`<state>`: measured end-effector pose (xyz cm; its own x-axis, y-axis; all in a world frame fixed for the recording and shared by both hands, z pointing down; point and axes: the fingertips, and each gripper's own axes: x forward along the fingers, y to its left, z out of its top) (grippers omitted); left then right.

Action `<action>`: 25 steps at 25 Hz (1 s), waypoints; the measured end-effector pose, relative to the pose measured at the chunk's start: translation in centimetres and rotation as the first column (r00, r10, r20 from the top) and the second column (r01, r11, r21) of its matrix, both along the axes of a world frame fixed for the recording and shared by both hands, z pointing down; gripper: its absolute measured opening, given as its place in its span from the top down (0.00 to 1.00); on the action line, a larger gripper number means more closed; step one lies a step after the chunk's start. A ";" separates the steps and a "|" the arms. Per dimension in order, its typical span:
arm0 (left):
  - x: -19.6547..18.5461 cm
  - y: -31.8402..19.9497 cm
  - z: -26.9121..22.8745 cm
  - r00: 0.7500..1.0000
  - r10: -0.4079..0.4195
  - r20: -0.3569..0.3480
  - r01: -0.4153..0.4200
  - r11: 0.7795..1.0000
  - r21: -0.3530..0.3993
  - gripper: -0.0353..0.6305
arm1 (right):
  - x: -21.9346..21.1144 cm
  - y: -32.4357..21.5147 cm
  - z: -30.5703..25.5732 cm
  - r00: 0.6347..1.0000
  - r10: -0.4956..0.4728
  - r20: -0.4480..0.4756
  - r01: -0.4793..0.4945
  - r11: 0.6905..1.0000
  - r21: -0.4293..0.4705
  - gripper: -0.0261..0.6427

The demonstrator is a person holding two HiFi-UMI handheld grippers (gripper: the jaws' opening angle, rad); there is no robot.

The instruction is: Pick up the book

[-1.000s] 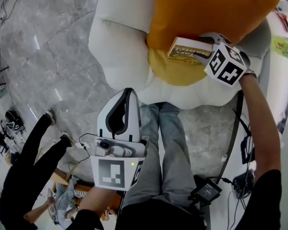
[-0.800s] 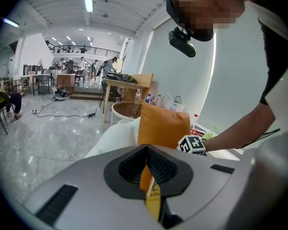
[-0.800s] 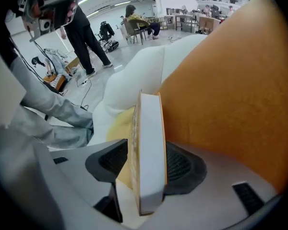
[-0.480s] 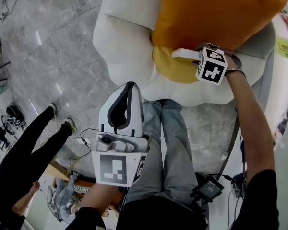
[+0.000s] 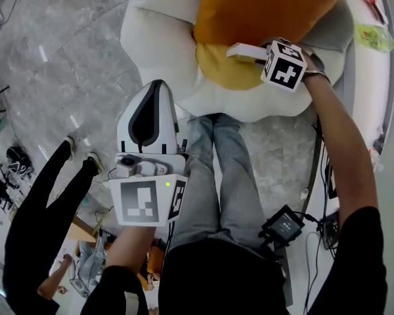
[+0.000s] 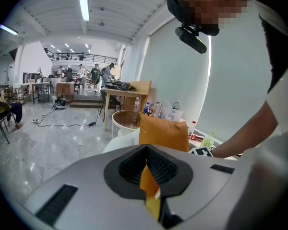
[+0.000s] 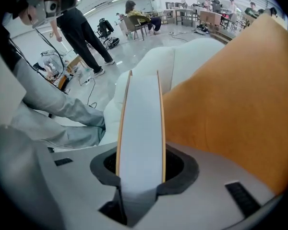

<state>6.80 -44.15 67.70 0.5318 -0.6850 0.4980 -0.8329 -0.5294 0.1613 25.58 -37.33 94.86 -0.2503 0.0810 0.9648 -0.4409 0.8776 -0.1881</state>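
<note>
Book: thin, stiff, light, cover probably slick. Right tongs, jaws just been closing, clamp across both covers, beside orange cushion, over white seat. Left tongs seemingly pinched together, empty.

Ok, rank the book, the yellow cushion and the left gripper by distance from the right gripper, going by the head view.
1. book: between the jaws of the right gripper, which have just been closing on it.
2. yellow cushion: just to the gripper's left.
3. left gripper: well off at lower left.
</note>
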 end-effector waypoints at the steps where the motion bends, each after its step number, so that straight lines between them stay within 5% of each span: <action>1: 0.1 0.2 -0.5 1.000 0.003 -0.002 -0.003 1.000 0.008 0.93 | 0.2 -0.1 -0.8 1.000 0.005 -0.001 -0.005 1.000 0.012 0.73; 25: -2.1 4.0 -13.1 0.998 -0.068 0.016 0.065 0.991 0.114 0.93 | -0.5 -1.1 -22.4 0.982 0.062 0.181 -0.105 0.964 0.243 0.73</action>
